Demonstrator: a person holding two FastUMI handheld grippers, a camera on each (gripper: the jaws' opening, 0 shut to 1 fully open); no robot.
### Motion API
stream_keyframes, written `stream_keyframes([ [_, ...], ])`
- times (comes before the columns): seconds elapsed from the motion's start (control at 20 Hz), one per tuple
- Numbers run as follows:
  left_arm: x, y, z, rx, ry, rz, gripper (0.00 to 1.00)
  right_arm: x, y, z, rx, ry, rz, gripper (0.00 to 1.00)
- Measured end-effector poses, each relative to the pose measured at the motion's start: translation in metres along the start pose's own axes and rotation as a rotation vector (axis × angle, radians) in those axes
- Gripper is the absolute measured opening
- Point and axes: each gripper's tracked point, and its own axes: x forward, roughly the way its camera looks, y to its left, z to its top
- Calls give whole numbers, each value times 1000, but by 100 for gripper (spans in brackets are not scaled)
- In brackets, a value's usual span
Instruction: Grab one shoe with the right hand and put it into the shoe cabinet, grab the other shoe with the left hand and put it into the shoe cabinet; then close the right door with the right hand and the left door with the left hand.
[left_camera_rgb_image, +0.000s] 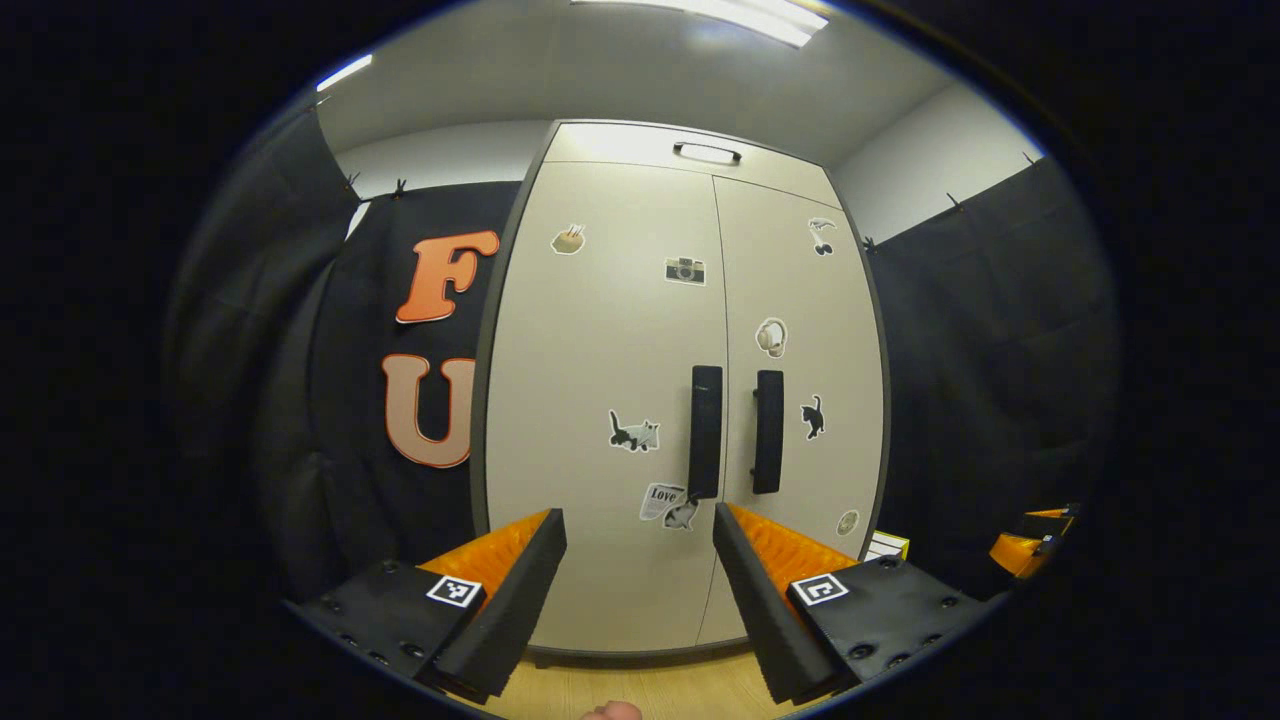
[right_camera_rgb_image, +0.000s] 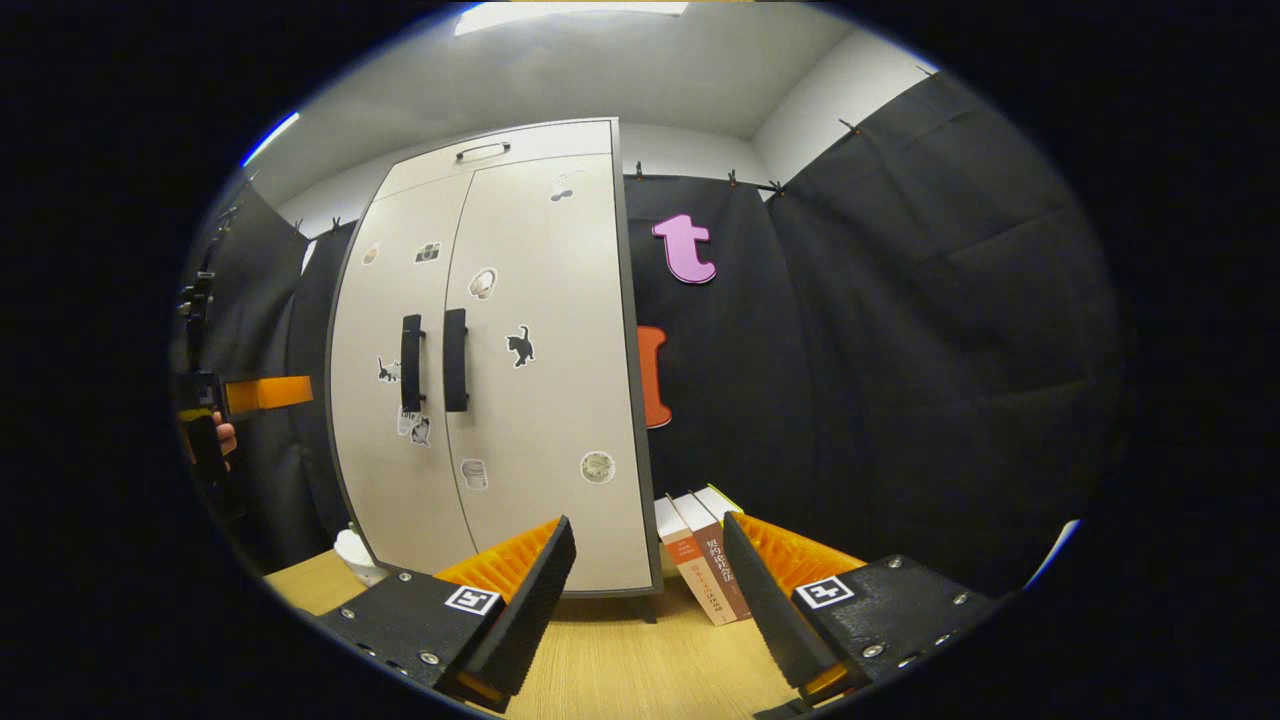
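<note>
The shoe cabinet (left_camera_rgb_image: 600, 400) stands upright straight ahead in the left gripper view, pale with stickers. Both doors are closed, and two black vertical handles (left_camera_rgb_image: 705, 430) sit side by side at the middle seam. My left gripper (left_camera_rgb_image: 637, 600) is open in front of the lower doors, a short way off, with nothing between its fingers. In the right gripper view the cabinet (right_camera_rgb_image: 540, 420) stands to the left. My right gripper (right_camera_rgb_image: 645, 610) is open and holds nothing, low near the cabinet's right corner. The right gripper (left_camera_rgb_image: 1035, 540) also appears at the far right of the left gripper view.
Several books (right_camera_rgb_image: 700, 560) lean against the black cloth wall just right of the cabinet. A small white object (right_camera_rgb_image: 355, 555) lies at the cabinet's lower left, partly hidden. The wooden surface (right_camera_rgb_image: 600, 660) runs under both grippers. A hand holds the left gripper (right_camera_rgb_image: 250, 393) at the far left.
</note>
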Motion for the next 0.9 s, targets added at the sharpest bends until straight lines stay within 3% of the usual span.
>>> stream_keyframes([
  [0.4,-27,11,-24,0,52,60,96,-5,26,-9,9,0,51,92],
  [0.9,-47,16,-41,-48,78,114,97,-13,26,-11,17,8,49,92],
])
